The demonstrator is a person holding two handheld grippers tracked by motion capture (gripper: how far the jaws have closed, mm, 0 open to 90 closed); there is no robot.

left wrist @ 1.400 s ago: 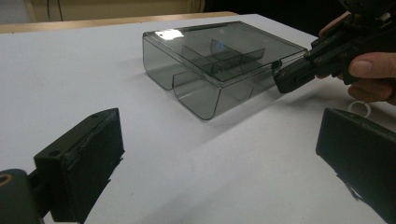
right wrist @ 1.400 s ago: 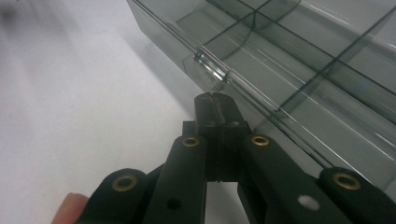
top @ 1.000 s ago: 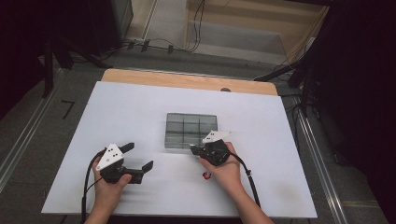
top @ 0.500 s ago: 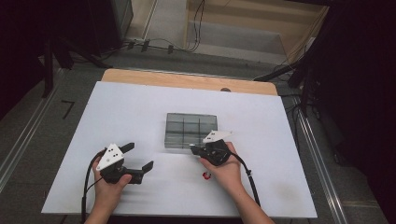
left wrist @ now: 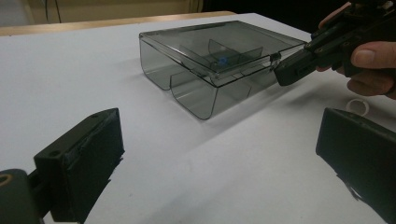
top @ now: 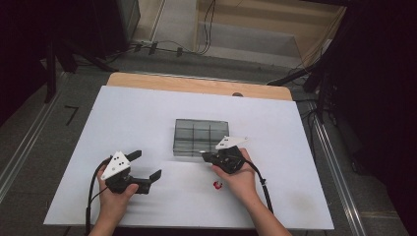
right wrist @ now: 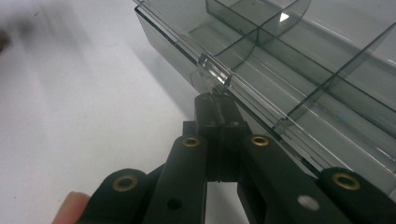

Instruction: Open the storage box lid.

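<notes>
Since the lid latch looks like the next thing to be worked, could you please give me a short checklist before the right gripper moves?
1. Right gripper shut, tips at the latch tab: ok.
2. Tab actually pinched between the tips: cannot tell.
3. Lid of the compartment box closed flat: ok.
4. Left gripper open, apart from the box: ok.
5. Box braced against sliding: not ok.
6. Small red thing and white ring away from the box: ok.
</notes>
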